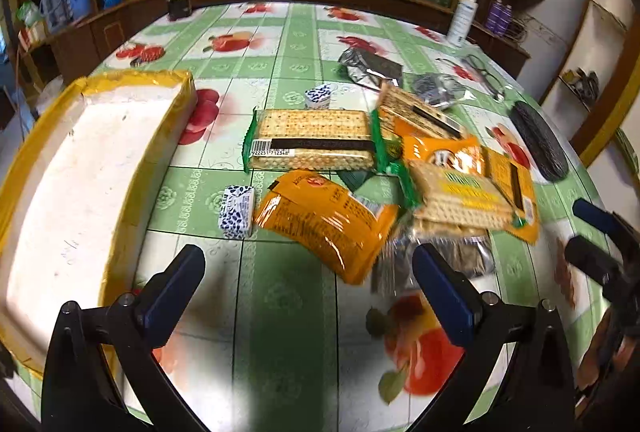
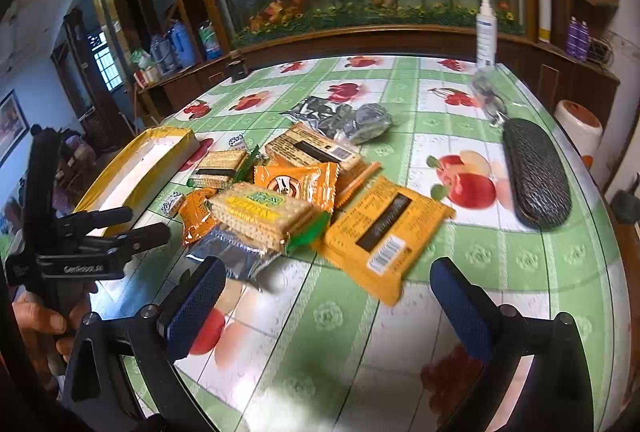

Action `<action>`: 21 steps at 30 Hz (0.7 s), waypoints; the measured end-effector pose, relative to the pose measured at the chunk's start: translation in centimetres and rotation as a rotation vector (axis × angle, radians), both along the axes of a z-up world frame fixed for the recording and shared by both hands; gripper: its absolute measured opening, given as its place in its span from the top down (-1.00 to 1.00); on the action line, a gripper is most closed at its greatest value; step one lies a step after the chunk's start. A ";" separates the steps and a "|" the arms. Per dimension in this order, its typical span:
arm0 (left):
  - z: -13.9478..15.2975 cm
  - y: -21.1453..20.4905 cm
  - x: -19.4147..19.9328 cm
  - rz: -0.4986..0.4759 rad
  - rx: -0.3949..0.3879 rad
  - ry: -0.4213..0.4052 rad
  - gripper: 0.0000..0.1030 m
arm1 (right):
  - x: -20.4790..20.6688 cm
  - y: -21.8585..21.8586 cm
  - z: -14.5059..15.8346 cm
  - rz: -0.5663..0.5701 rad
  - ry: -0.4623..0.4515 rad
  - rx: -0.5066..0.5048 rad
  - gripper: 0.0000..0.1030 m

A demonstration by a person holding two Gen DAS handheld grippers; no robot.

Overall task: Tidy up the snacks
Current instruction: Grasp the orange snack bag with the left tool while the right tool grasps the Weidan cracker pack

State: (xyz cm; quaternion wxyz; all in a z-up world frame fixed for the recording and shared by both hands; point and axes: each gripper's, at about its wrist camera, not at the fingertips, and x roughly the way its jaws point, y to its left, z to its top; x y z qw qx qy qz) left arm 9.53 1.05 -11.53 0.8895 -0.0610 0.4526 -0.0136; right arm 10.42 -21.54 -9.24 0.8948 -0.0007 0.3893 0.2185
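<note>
Hovering left claw [image 1: 308, 284] spread, snack pile [image 1: 384, 172]

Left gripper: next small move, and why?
Probably ease the left gripper forward and down onto the orange snack packet. Its jaws stand open and empty, that packet lies nearest between them at the pile's near edge, and the yellow-rimmed box to the left looks empty, so it is a likely first pick. The right gripper is also open, holding nothing.

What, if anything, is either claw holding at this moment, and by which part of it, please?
Nothing is held. The left claw and the right claw are both open above the tablecloth, short of the snack pile.
</note>
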 end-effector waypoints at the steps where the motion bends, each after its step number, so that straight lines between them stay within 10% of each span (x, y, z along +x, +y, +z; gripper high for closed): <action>1: -0.2 0.2 0.6 0.015 -0.028 0.014 -1.00 | 0.4 0.3 0.1 0.035 -0.006 0.009 -1.00; 8: -2.4 0.4 3.7 0.092 -0.075 0.101 -1.00 | 3.1 4.1 0.5 0.285 -0.051 0.008 -0.97; 15: -3.2 1.4 4.1 0.145 0.088 0.135 -1.00 | 6.1 7.0 -1.5 0.397 0.031 -0.013 -0.89; 21: -2.8 3.2 3.0 0.121 0.090 0.136 -1.00 | 6.2 7.4 -2.8 0.431 0.095 -0.020 -0.22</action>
